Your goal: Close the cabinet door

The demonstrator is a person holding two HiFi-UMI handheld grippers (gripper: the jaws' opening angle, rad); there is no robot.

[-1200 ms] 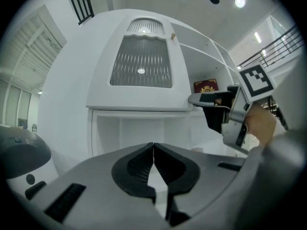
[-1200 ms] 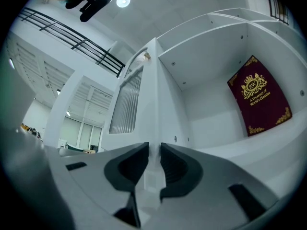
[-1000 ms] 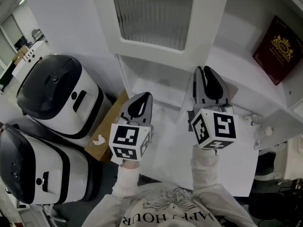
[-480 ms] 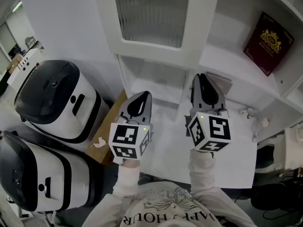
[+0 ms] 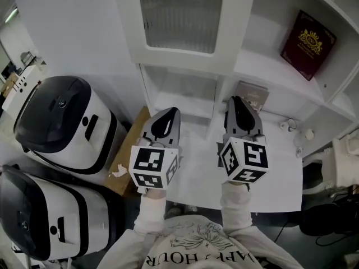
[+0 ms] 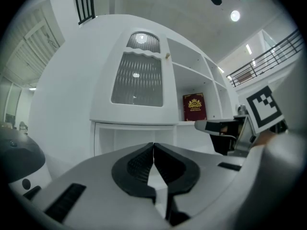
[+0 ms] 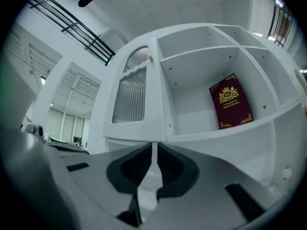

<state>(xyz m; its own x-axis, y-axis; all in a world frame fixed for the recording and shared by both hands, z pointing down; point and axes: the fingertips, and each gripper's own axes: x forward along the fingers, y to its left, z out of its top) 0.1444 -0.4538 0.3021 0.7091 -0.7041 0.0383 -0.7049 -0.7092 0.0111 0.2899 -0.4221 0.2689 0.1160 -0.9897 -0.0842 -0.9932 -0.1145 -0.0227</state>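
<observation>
The white cabinet (image 5: 263,72) stands before you, its glass-panelled door (image 5: 182,15) open, left of the red book (image 5: 307,37) and above both grippers. Your left gripper (image 5: 167,114) and right gripper (image 5: 235,101) have their jaws pressed together on nothing. Lift one and push the door's face flat and steadily.

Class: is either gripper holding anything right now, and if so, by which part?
Nothing is held. The left gripper and right gripper both have jaws closed on nothing, and neither touches the cabinet door.

maroon book (image 5: 307,45), upper right; white-and-black appliance (image 5: 64,119), far left; cardboard box (image 5: 132,144) beside it
</observation>
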